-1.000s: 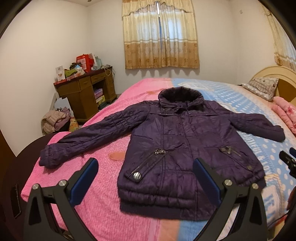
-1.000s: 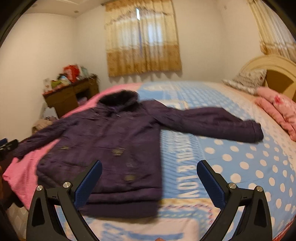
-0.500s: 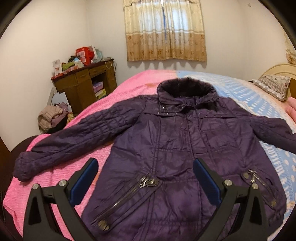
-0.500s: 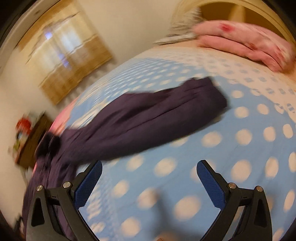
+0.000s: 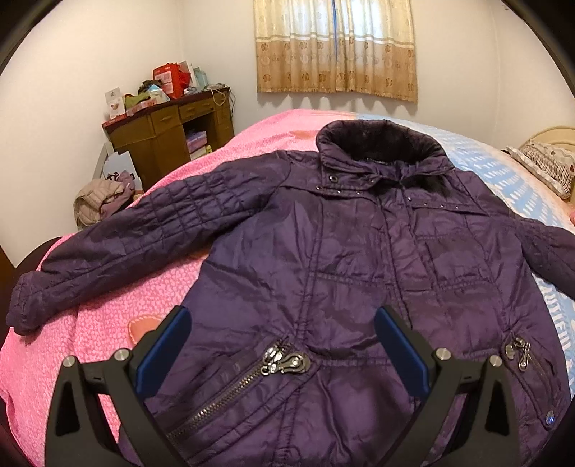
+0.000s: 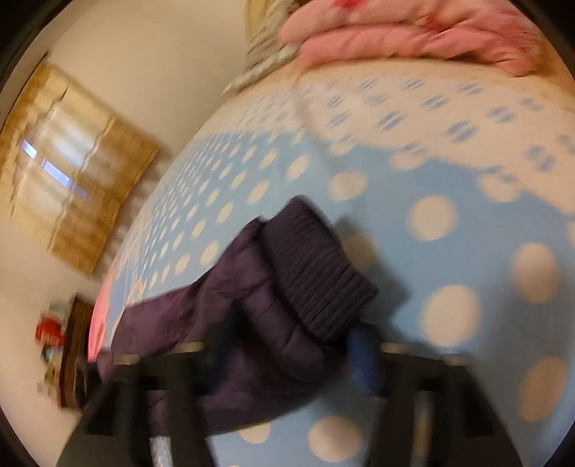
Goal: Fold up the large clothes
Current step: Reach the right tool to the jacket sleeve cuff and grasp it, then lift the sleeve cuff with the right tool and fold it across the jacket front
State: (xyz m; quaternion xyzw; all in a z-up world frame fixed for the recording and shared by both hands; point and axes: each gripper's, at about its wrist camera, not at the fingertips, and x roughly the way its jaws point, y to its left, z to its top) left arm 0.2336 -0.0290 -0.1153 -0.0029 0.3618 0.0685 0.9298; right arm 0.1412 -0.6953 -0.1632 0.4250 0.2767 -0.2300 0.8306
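Note:
A dark purple quilted jacket [image 5: 359,251] with a furry collar lies front-up and spread out on the bed. My left gripper [image 5: 282,316] hovers open over its lower front, just above the zip pocket [image 5: 284,363], with nothing between its blue pads. In the blurred right wrist view, the jacket's sleeve [image 6: 233,298] with its ribbed cuff [image 6: 316,280] lies bunched between the fingers of my right gripper [image 6: 284,345]. Its jaws are closing, and the blue right pad [image 6: 363,363] touches the cuff. The left pad is hidden behind the sleeve.
The bed has a pink blanket [image 5: 90,341] on the left half and a blue dotted sheet [image 6: 449,215] on the right. A folded pink quilt [image 6: 413,32] and a pillow [image 5: 546,165] lie by the headboard. A cluttered wooden desk [image 5: 169,129] and a clothes pile [image 5: 104,201] stand at the left wall.
My left gripper came closer and lower over the jacket's front. My right gripper swung out to the sleeve end, rolled, and its wide-open jaws narrowed around the cuff.

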